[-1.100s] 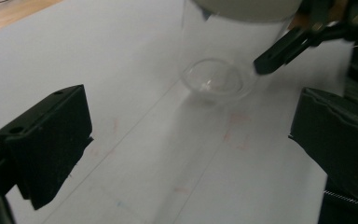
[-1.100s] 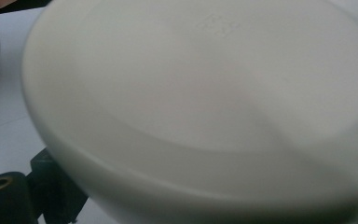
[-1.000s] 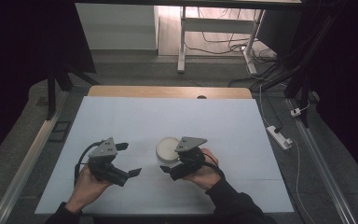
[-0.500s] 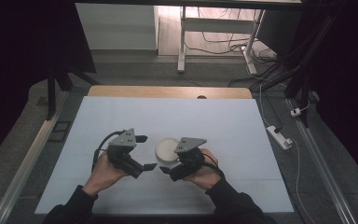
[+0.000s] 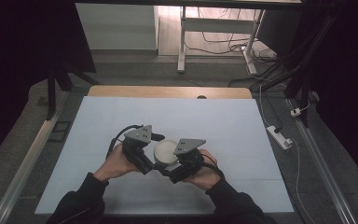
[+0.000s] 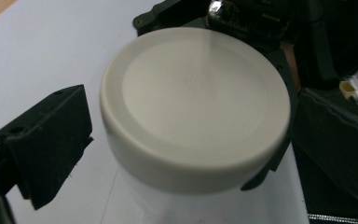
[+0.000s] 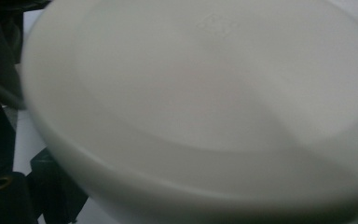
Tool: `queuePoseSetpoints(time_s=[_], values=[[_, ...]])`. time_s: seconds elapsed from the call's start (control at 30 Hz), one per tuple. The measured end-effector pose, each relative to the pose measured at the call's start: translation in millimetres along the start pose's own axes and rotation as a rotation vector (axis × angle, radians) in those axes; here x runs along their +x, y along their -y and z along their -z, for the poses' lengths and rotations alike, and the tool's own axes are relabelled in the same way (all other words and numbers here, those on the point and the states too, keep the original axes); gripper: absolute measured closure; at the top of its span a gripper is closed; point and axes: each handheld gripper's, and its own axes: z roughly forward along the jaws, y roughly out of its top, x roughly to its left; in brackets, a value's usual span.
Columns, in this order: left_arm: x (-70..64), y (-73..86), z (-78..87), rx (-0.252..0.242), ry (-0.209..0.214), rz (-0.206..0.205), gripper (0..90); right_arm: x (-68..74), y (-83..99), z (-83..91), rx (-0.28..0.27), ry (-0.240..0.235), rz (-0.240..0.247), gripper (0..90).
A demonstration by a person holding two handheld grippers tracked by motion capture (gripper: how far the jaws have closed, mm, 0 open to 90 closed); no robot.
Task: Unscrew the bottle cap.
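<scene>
A round, cream-white plastic jar with a flat lid [image 5: 166,151] sits on the pale blue-white table top [image 5: 98,116], near the front edge, between the two grippers.

The left gripper [image 5: 150,164] comes in from the left. The person's left hand [image 5: 115,162] holds it low over the table, and the dark sleeve [image 5: 81,201] reaches up from the bottom of the high view. The forearm slants up and to the right. In the left gripper view, the jar lid [image 6: 196,105] is close in front, with one black jaw off to its left. There is a gap of bare table between that jaw and the jar. The other jaw is hidden behind the jar, so I cannot tell if the left gripper is gripping it or not.

The right gripper [image 5: 171,173] comes in from the right. The right hand [image 5: 204,171] holds it, and that forearm slants up and to the left. The two hands sit close together, just beside the jar. In the right gripper view, the jar [image 7: 205,107] is very close and blurry. The jaws are hard to see there, so I cannot tell if the right gripper is wide or tight on the jar.
</scene>
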Motion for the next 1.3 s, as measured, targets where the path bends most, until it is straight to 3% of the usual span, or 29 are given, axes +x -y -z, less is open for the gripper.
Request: queuePoseSetpoints(time_s=[0.23,0.4,0.47,0.53,0.57,0.6,0.8,0.83,0.9,1.07,1.17,1.3], values=[[3.2,-1.0,-7.2,-0.006,0.04,-0.019,4.9,1.9,-0.6,0.4,-0.001,-0.024,0.018,6.7],[1.7,-1.6,-7.2,-0.012,0.015,-0.017,7.5,0.7,-0.6,1.1,-0.003,-0.02,0.007,6.7],[1.0,-1.8,-7.3,-0.014,-0.005,-0.007,7.6,-0.4,-0.4,1.0,-0.005,-0.014,-0.005,6.7],[-0.6,-2.8,-7.9,-0.012,-0.051,0.014,7.8,-2.1,0.0,1.1,-0.005,0.002,-0.022,6.7],[-0.6,-2.8,-7.9,-0.012,-0.051,0.014,7.9,-3.1,0.3,1.2,-0.005,0.01,-0.026,6.7],[-2.5,-4.4,-9.6,-0.008,-0.085,0.032,7.9,-3.6,0.4,1.1,-0.004,0.019,-0.035,6.7],[-9.5,-9.8,-15.1,-0.007,-0.184,0.078,8.1,-6.3,0.7,1.9,-0.002,0.067,-0.054,6.7],[-9.5,-9.8,-15.1,-0.007,-0.184,0.078,8.1,-6.3,0.7,1.9,-0.002,0.067,-0.054,6.7],[-13.8,-12.8,-18.0,-0.007,-0.238,0.1,8.1,-7.4,0.7,2.7,-0.003,0.089,-0.067,6.7],[-20.2,-16.4,-24.6,-0.007,-0.324,0.15,8.1,-9.3,1.5,2.1,-0.002,0.118,-0.096,6.7],[-20.8,-17.1,-26.2,0.002,-0.327,0.132,8.0,-10.9,2.7,2.1,0.001,0.118,-0.104,6.7],[-17.2,-16.8,-23.1,0.008,-0.276,0.117,2.4,-10.5,2.4,3.1,-0.006,0.102,-0.096,6.7]])
